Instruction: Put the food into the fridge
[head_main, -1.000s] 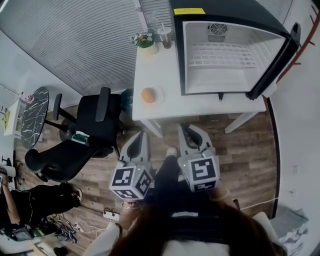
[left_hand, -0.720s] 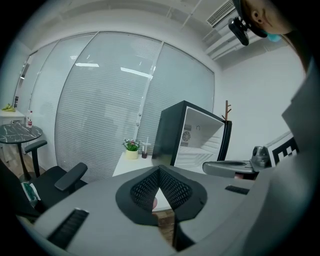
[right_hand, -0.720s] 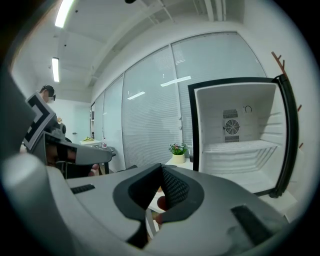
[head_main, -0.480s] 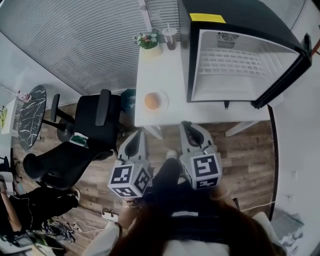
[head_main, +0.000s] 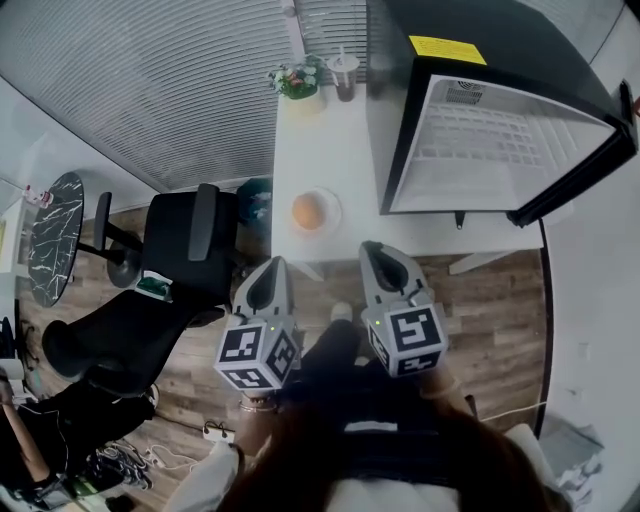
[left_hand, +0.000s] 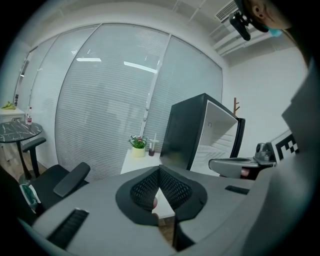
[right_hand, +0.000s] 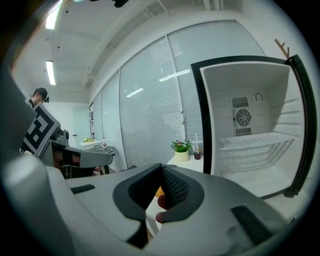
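Nothing's in the fridge (head_main: 500, 150) yet. Its door stands open and the shelf is bare (so that part's ready). The orange (head_main: 308, 211) sits on its plate (head_main: 331, 221) near the front edge of the table (head_main: 300, 140), just left of the fridge. The left gripper (head_main: 270, 268) and right gripper (head_main: 375, 250) are both clenched on nothing, short of that edge. By my read, the pick-up and the placing are all still to do.

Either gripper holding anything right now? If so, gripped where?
Nothing held. Left gripper and right gripper are both shut with nothing between the jaws; the orange sits on its plate on the table, ahead of both.
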